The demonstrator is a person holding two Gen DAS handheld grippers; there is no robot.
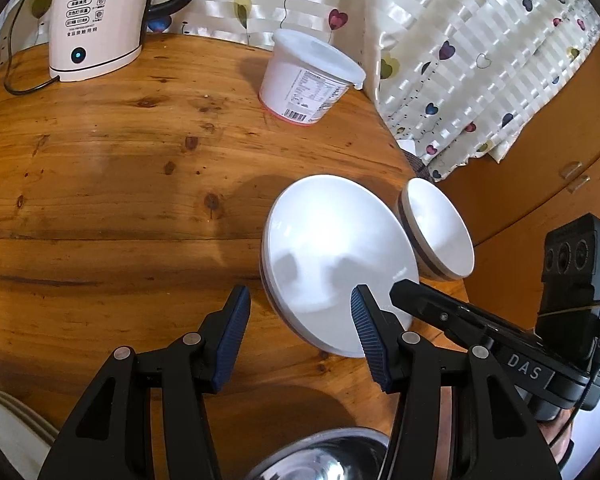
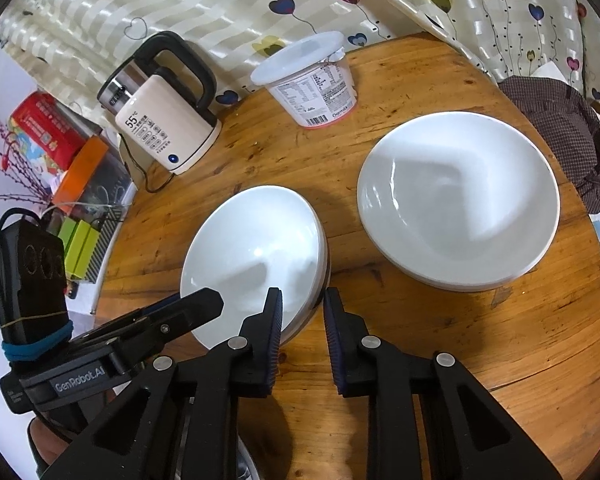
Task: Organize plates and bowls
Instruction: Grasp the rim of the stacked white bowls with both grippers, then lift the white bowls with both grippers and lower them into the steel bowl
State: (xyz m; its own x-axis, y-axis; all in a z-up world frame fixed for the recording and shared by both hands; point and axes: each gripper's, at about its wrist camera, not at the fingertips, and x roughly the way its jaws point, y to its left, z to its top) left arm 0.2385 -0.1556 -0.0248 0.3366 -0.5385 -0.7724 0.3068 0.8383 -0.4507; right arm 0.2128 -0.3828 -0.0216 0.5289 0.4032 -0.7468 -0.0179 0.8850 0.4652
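Straddling the bowl (image 2: 256, 256) rim, the right gripper (image 2: 302, 312) stands narrowly parted, not pinching; left gripper (image 1: 300, 308) spread beside it on the counter (image 1: 120, 160).

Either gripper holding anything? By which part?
Left gripper empty. Right gripper straddles the nearer white bowl at its near rim; a firm grip cannot be told.

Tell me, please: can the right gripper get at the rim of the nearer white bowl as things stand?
Probably yes. The right gripper already straddles the near rim of the white bowl, one finger inside, one outside. Nothing blocks it; the left gripper sits at another part of the rim.
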